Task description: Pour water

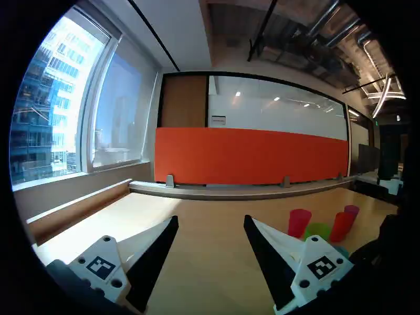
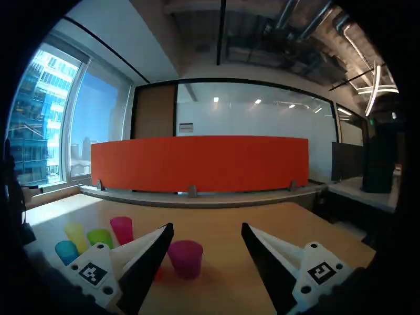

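With jaws spread on both the left gripper (image 1: 210, 217) and right gripper (image 2: 207, 224), the purple cup (image 2: 185, 258) looks light, thin-walled and slippery, best pinched gently mid-wall.

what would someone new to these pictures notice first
The long orange panel across the back of the wooden desk grabs the eye first. Next, the magenta cup standing just ahead of the open right claw, with more bright cups to its left. A big window shows towers at far left.
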Tool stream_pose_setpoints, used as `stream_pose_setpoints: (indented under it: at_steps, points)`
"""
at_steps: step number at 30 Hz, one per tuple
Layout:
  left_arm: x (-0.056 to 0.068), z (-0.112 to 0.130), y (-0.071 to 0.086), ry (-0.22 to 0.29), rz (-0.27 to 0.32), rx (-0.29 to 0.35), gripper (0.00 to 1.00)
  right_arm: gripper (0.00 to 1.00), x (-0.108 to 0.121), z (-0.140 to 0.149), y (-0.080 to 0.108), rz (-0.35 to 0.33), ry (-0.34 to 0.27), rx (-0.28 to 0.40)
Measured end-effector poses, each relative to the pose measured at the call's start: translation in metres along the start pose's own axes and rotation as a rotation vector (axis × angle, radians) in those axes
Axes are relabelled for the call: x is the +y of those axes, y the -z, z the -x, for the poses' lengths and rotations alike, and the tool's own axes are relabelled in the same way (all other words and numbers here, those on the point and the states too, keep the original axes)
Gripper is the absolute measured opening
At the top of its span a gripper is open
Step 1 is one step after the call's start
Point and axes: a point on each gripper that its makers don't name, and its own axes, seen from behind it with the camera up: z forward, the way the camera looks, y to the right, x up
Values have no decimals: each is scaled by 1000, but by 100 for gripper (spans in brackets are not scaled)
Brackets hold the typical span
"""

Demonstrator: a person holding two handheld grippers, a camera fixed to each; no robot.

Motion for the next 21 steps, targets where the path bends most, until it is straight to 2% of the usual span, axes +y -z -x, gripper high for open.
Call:
stream_pose_setpoints:
  at_steps: [8, 14, 21]
  points:
    - [15, -49, -12, -5, 42, 6, 92, 100, -7, -36, -6, -24, 38, -7]
    - [31, -81, -16, -10, 105, 13, 93, 100, -12, -62, -5, -40, 41, -5]
    - [39, -90, -17, -11, 151, 5, 92, 100, -19, -68, -4, -76, 40, -19]
